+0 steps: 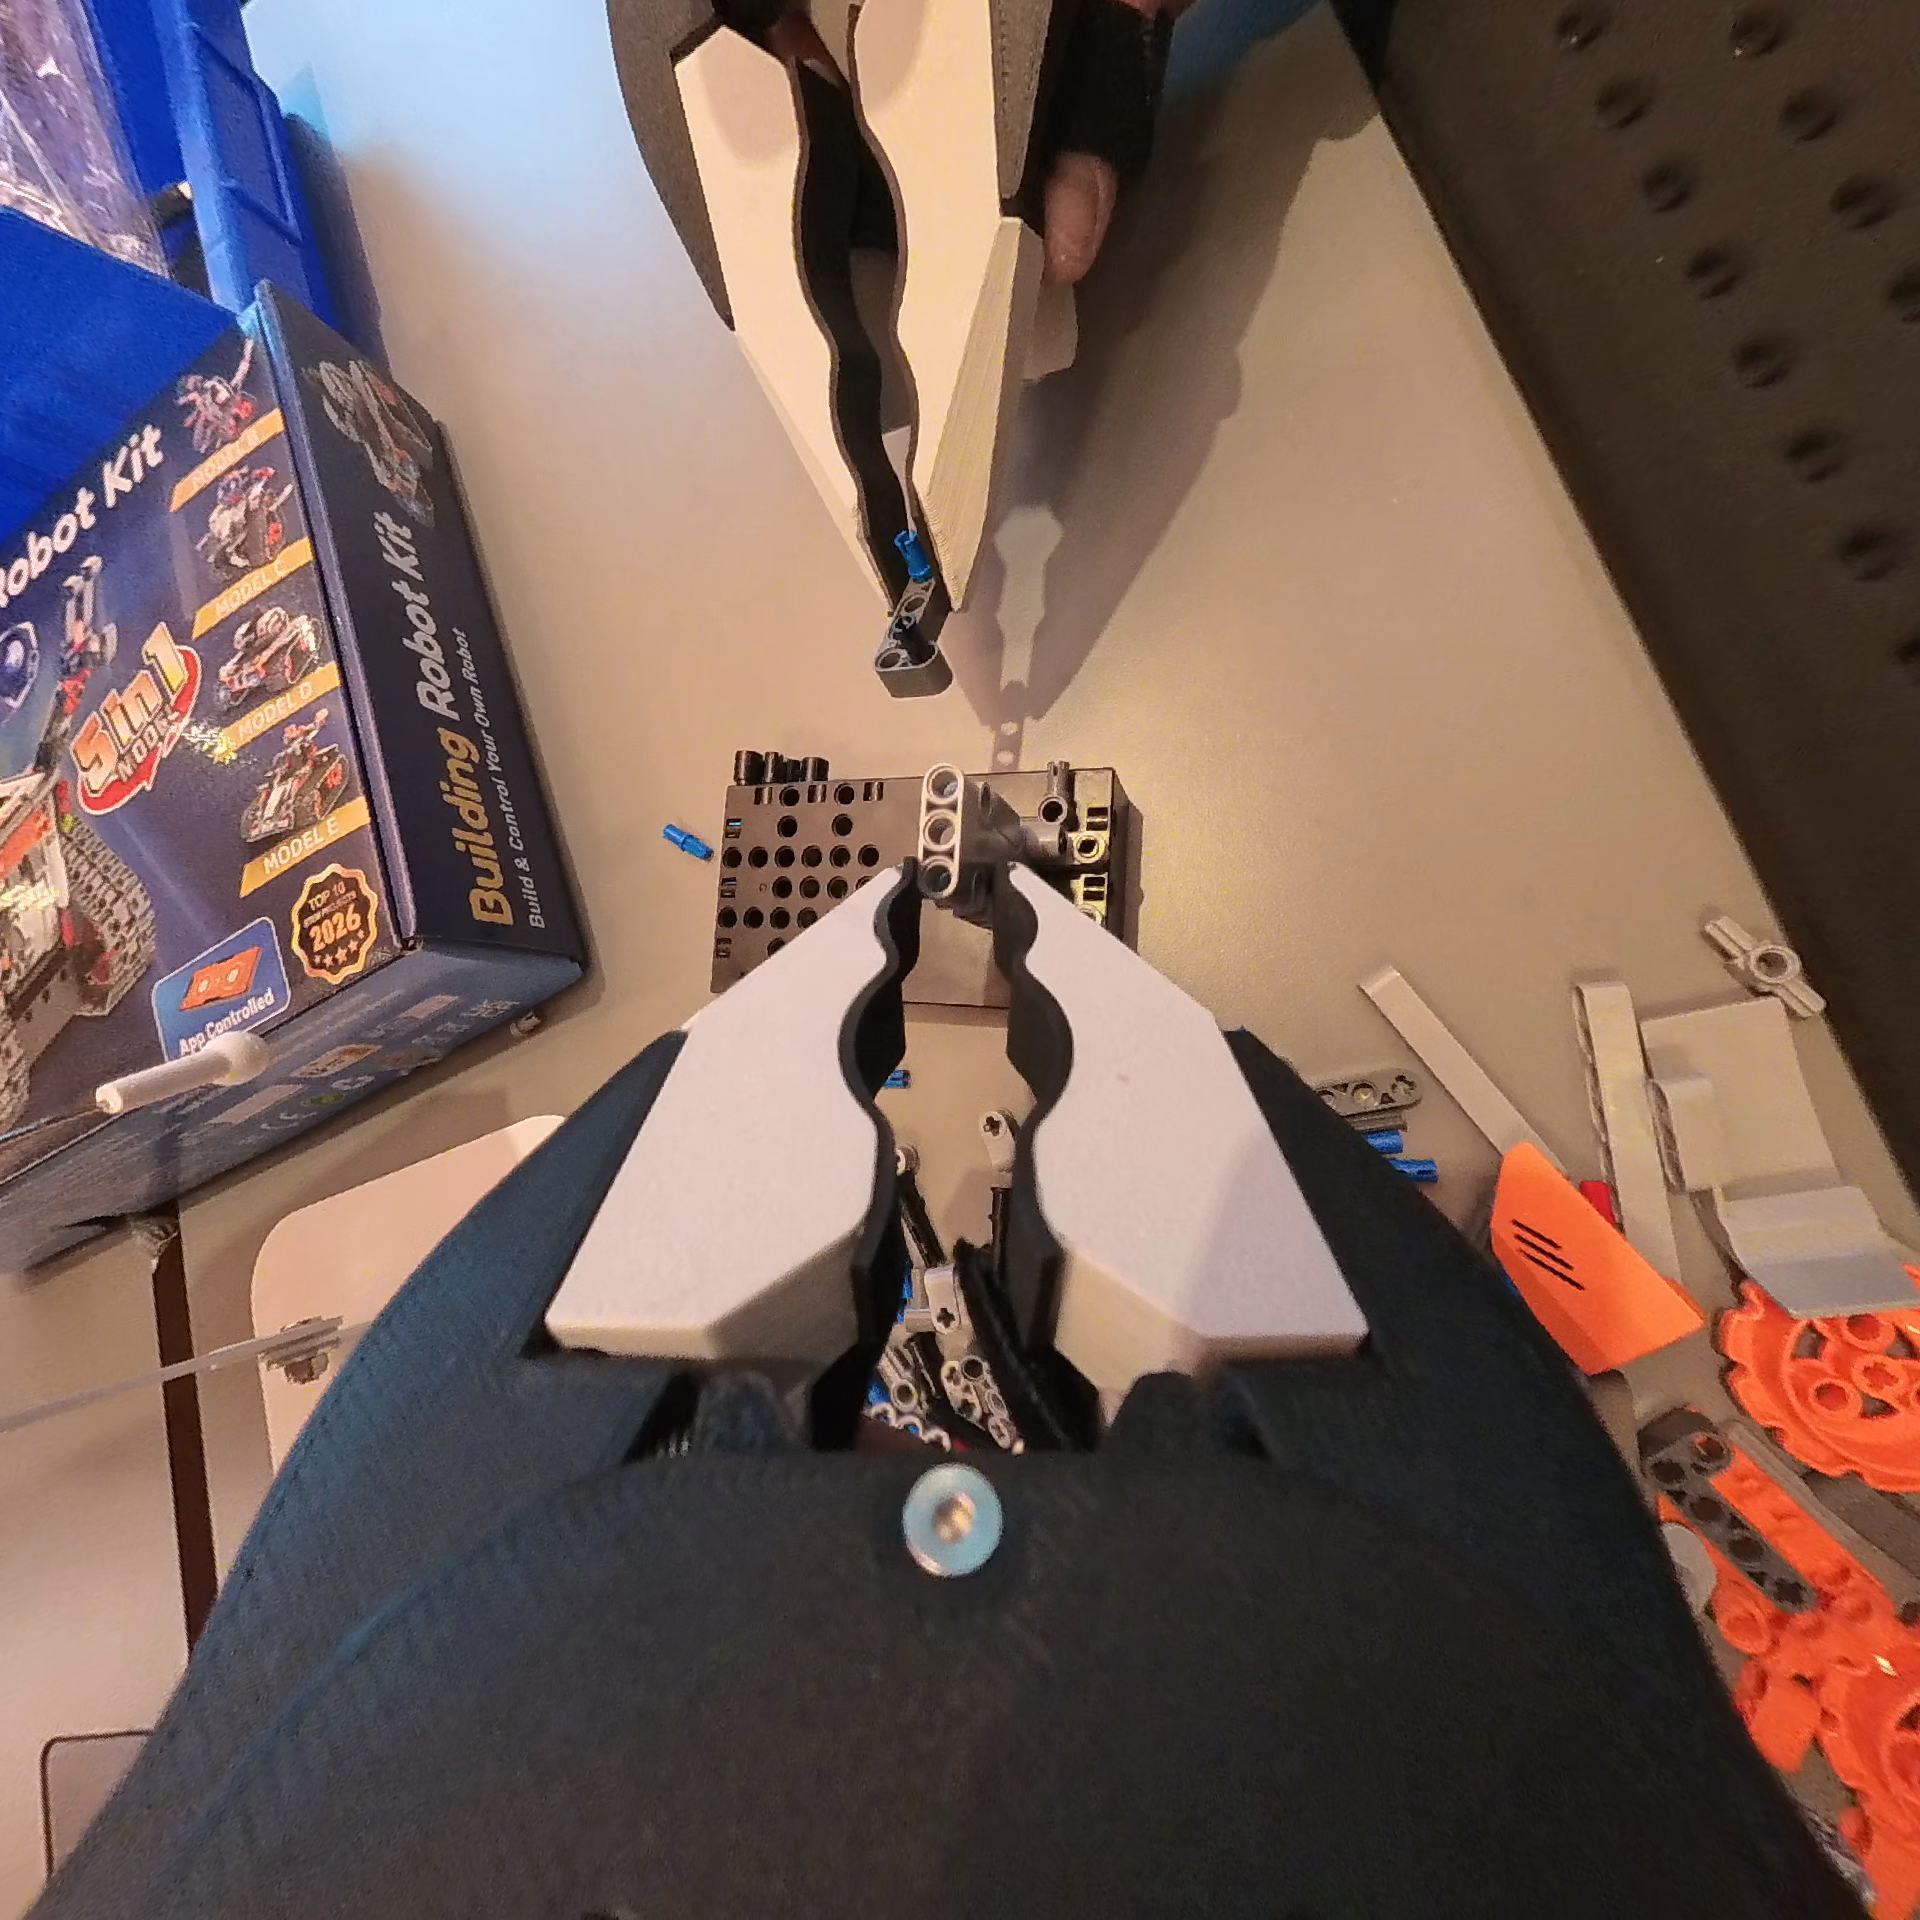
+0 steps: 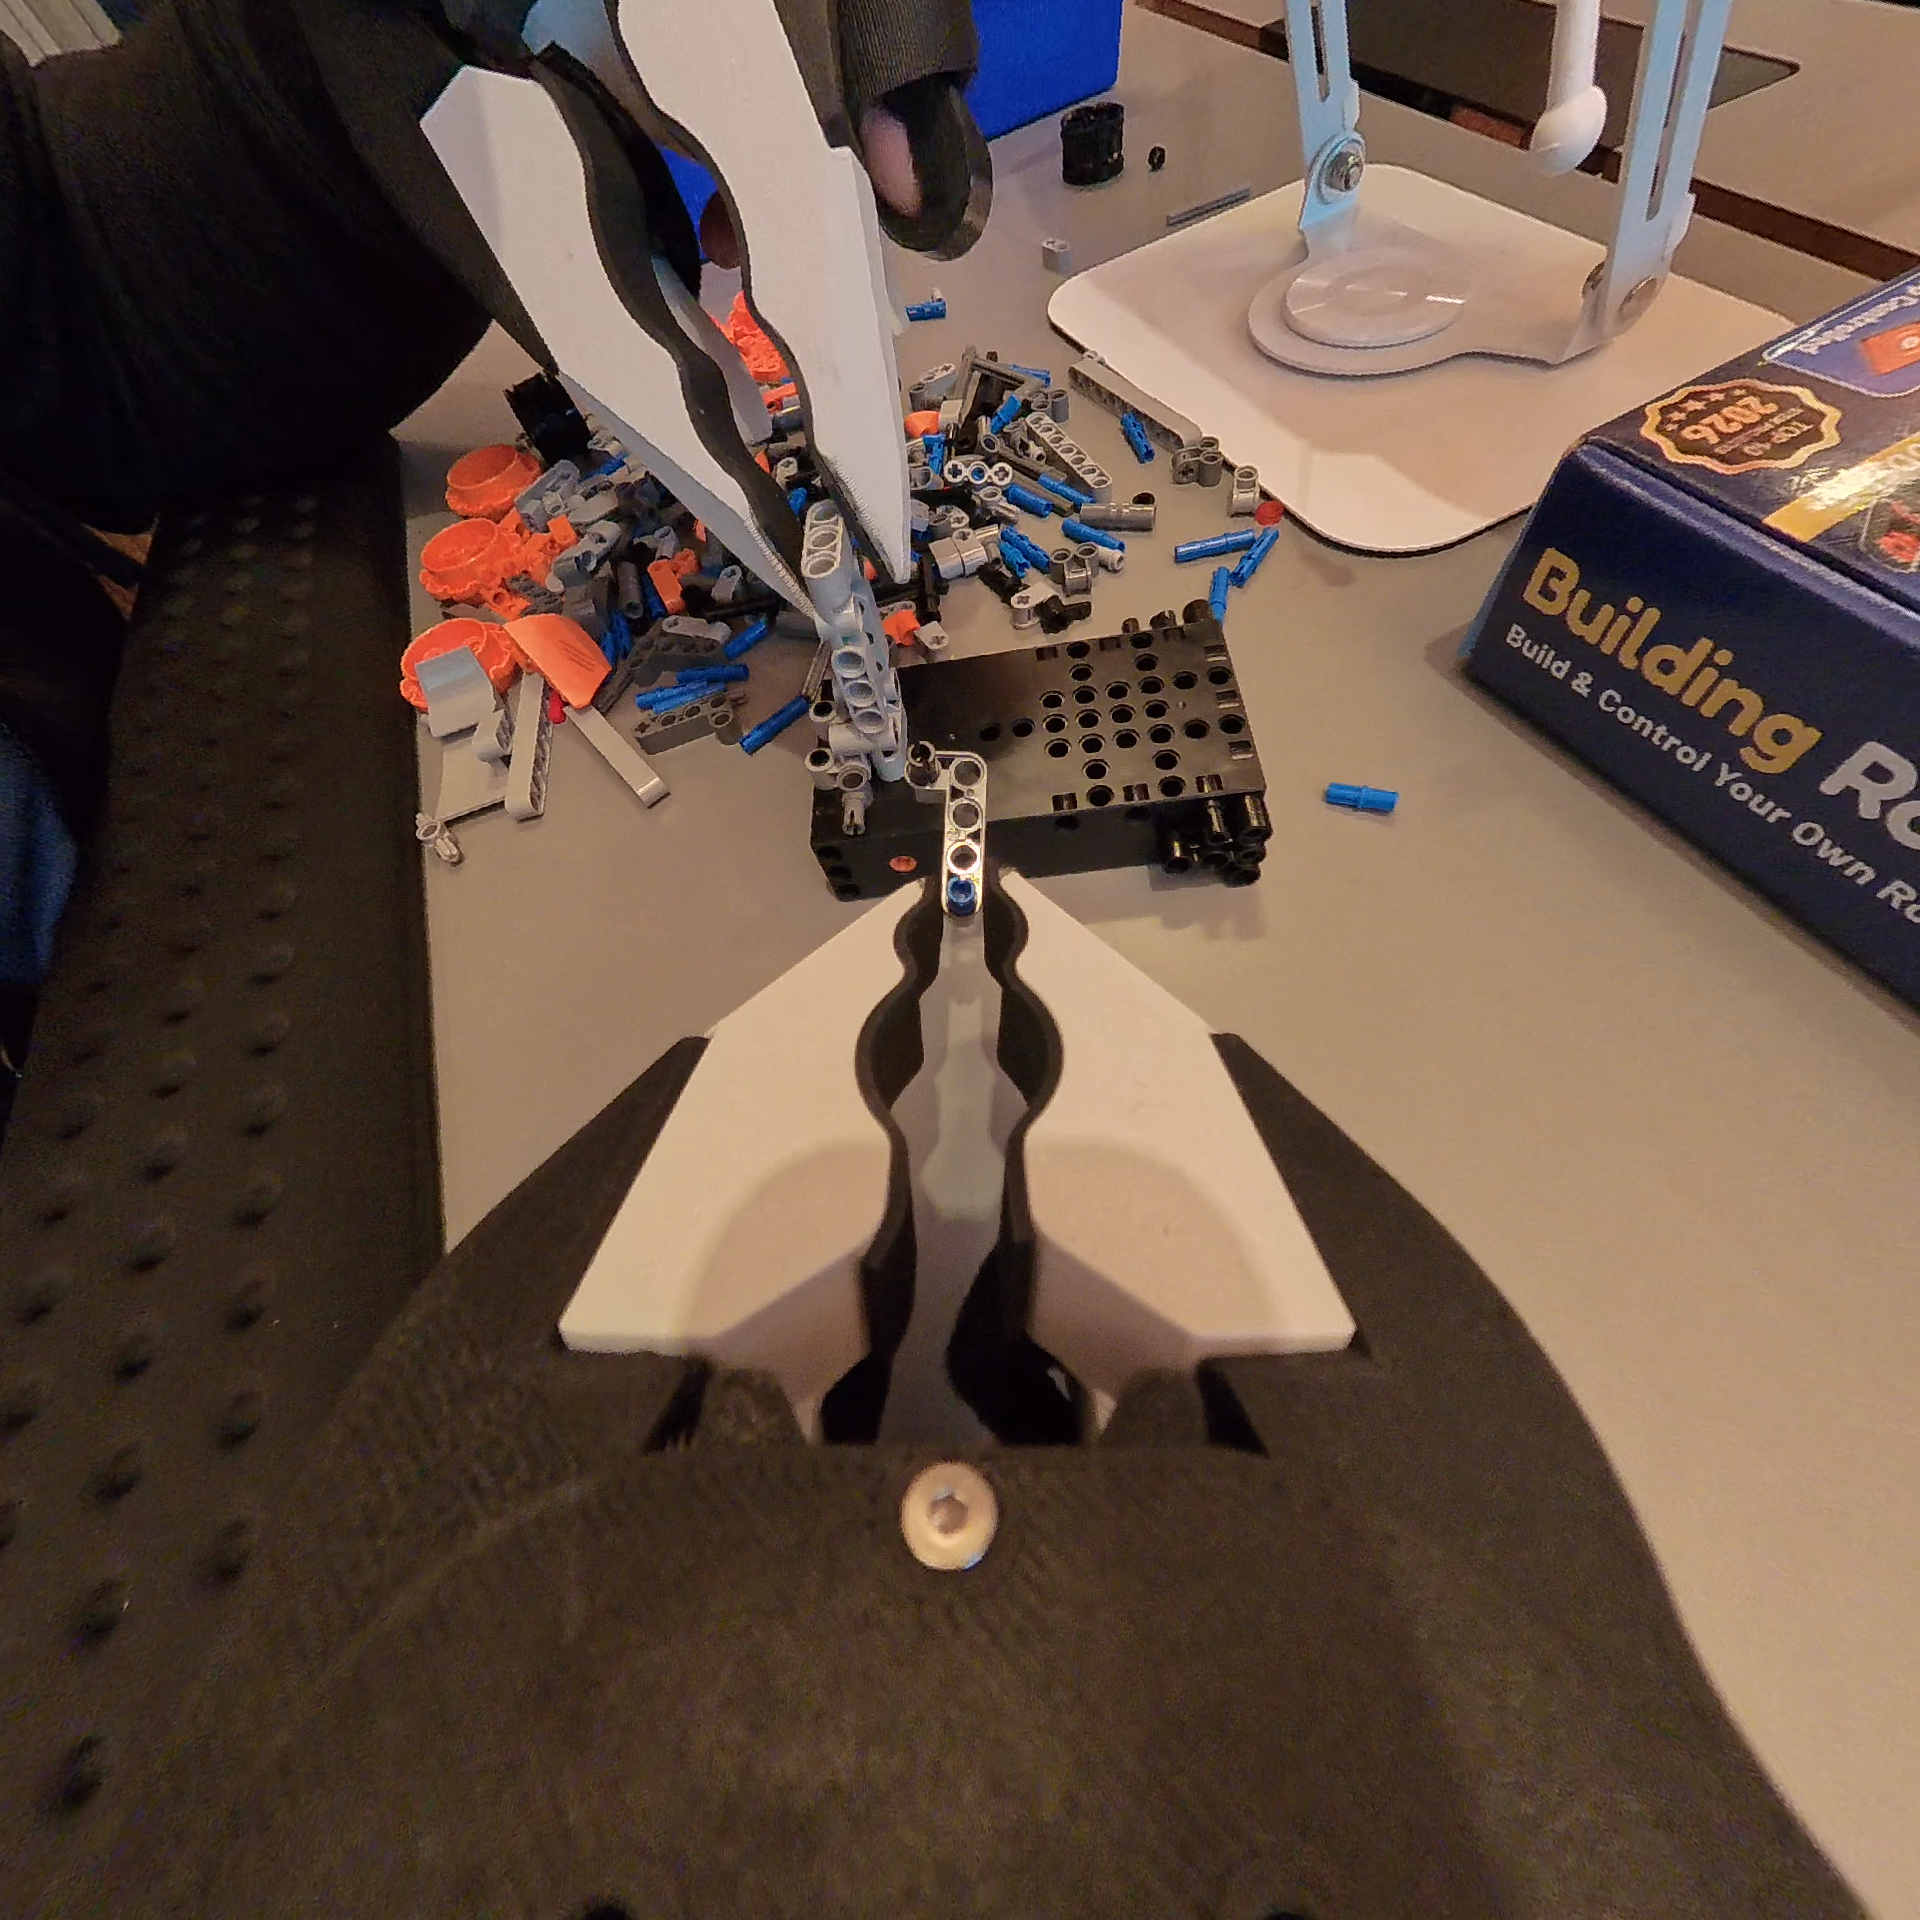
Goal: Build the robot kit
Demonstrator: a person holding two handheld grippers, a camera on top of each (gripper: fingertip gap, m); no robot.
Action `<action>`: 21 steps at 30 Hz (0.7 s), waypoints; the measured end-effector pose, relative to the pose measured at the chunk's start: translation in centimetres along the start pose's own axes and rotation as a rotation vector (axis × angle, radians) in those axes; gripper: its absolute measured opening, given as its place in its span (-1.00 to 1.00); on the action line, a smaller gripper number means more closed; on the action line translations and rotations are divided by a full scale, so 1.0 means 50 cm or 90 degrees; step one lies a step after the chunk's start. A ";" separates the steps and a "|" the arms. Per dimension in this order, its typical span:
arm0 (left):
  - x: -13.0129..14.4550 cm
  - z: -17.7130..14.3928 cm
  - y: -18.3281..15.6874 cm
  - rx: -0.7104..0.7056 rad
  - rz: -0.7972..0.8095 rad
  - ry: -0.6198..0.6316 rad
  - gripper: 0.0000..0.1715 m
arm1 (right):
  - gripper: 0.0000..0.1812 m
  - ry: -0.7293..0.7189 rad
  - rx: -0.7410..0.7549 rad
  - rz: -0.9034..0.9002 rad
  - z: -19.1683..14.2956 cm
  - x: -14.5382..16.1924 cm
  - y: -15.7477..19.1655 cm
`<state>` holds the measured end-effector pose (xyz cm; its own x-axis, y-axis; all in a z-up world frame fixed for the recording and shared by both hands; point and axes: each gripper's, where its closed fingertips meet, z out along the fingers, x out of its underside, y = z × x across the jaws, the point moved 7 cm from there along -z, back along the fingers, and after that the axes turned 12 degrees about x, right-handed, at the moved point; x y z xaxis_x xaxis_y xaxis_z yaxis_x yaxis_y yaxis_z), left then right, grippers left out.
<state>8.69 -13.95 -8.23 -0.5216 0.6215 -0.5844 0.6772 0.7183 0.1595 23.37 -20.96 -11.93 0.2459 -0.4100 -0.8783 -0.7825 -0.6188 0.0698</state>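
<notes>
Grey bench (image 2: pixel 1351 1039) carries a black perforated block (image 2: pixel 1122 727). Left of the block lies a pile of loose building parts (image 2: pixel 727 561). Left gripper (image 1: pixel 961 883) jaws clench a light grey upright beam (image 1: pixel 943 826) on the block; right gripper (image 2: pixel 964 904) jaws grasp a thin grey beam (image 2: pixel 964 821) near the block's front corner. Right of the block sits a blue kit box (image 2: pixel 1714 675).
</notes>
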 end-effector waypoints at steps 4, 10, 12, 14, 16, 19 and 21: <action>-0.001 0.001 -0.003 0.007 0.010 -0.009 -0.88 | -0.93 0.000 -0.001 0.001 0.000 0.000 0.000; 0.003 -0.002 -0.002 0.007 0.015 -0.009 -0.88 | -0.93 0.003 -0.006 -0.004 0.001 0.001 0.003; 0.005 -0.003 -0.001 0.002 0.014 -0.004 -0.87 | -0.93 0.005 -0.007 -0.007 0.002 0.001 0.004; 0.007 -0.006 0.000 -0.005 0.017 0.003 -0.87 | -0.93 0.004 -0.008 -0.007 0.002 0.001 0.005; 0.009 -0.007 0.002 -0.013 0.017 0.009 -0.86 | -0.93 0.005 -0.010 -0.009 0.002 0.001 0.006; 0.012 -0.009 0.004 -0.020 0.017 0.014 -0.86 | -0.94 0.006 -0.009 -0.010 0.002 0.002 0.006; 0.014 -0.011 0.006 -0.026 0.017 0.019 -0.86 | -0.93 0.006 -0.009 -0.011 0.002 0.002 0.007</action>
<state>8.23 -13.11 -8.17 -0.5197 0.6492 -0.5554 0.6693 0.7134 0.2075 23.06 -21.13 -12.04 0.2646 -0.4052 -0.8751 -0.7699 -0.6352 0.0614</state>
